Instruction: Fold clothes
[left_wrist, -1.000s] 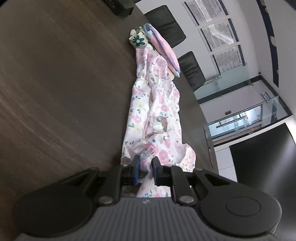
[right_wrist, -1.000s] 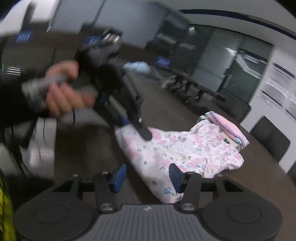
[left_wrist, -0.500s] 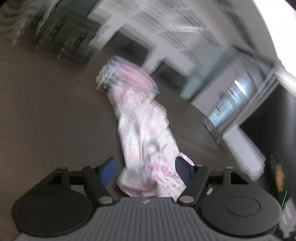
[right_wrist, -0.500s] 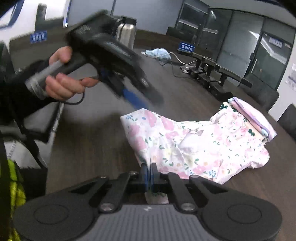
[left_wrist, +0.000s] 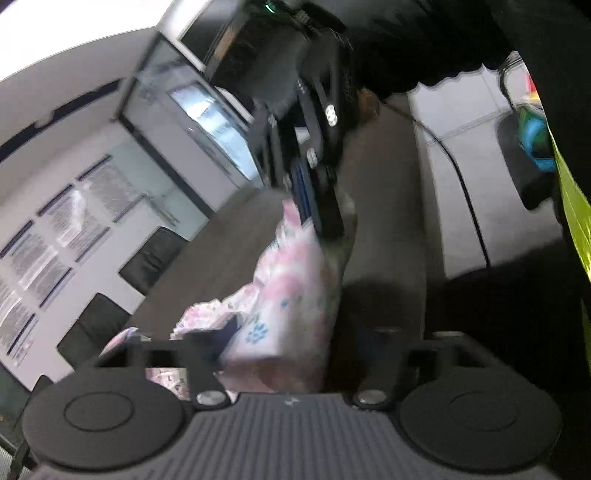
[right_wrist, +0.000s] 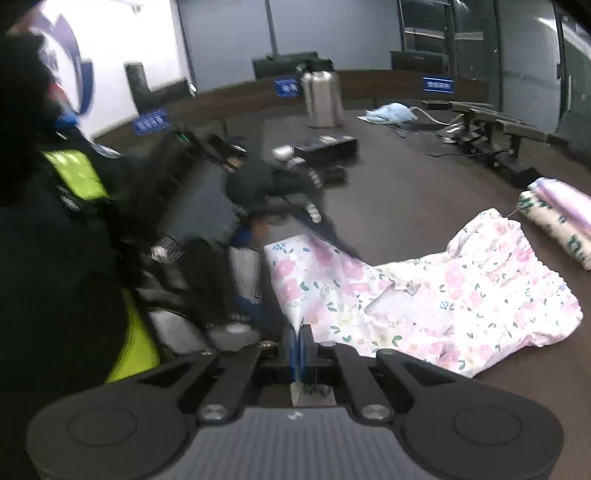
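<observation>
A white floral garment (right_wrist: 436, 295) with pink flowers lies on the dark wooden table (right_wrist: 406, 199). My right gripper (right_wrist: 299, 336) is shut on the garment's near edge and lifts it slightly. It also shows in the left wrist view (left_wrist: 317, 206), pinching the cloth from above. My left gripper (left_wrist: 291, 343) is open, its fingers wide apart on either side of the raised floral cloth (left_wrist: 295, 288). It also shows blurred in the right wrist view (right_wrist: 332, 236), by the garment's left corner.
A stack of folded clothes (right_wrist: 557, 218) sits at the right of the table. A steel flask (right_wrist: 322, 98), a black box (right_wrist: 325, 146), a blue cloth (right_wrist: 391, 112) and cables lie at the back. Black chairs (left_wrist: 151, 258) stand along the table's far side.
My left gripper let go of the garment, opened and swung round toward the right gripper. My right gripper closed on the garment's edge and raised it.
</observation>
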